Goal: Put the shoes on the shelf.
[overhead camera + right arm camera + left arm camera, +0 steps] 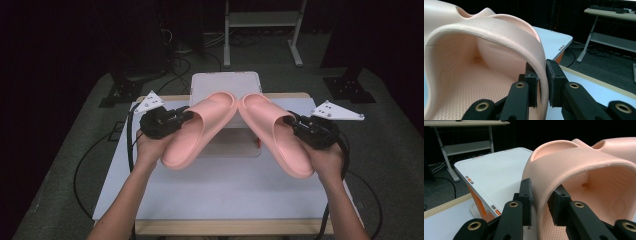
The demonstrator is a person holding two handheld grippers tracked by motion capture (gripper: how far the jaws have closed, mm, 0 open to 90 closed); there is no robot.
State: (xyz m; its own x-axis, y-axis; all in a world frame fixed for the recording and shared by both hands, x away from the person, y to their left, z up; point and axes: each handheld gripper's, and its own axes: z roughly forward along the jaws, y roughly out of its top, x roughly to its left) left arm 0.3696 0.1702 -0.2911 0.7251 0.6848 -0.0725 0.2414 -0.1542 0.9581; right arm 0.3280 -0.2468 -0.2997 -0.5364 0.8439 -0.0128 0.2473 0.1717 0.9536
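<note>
Two pink foam slides are held up above the table. My left gripper [187, 116] is shut on the outer edge of the left slide's [197, 129] strap. In the left gripper view the two black pads pinch that strap wall [541, 192], one outside and one inside, at my left gripper [542, 202]. My right gripper [289, 120] is shut on the strap of the right slide [275, 131]. The right gripper view shows its pads clamping the strap edge [541, 62] at my right gripper [541, 83]. The slides' toe ends nearly meet over a white box [226, 85].
The white box [496, 172] with orange sides stands at the table's back middle. A white mat [225, 190] covers the wooden table top. A metal-framed desk [262, 22] stands behind on the dark floor, with cables lying around it.
</note>
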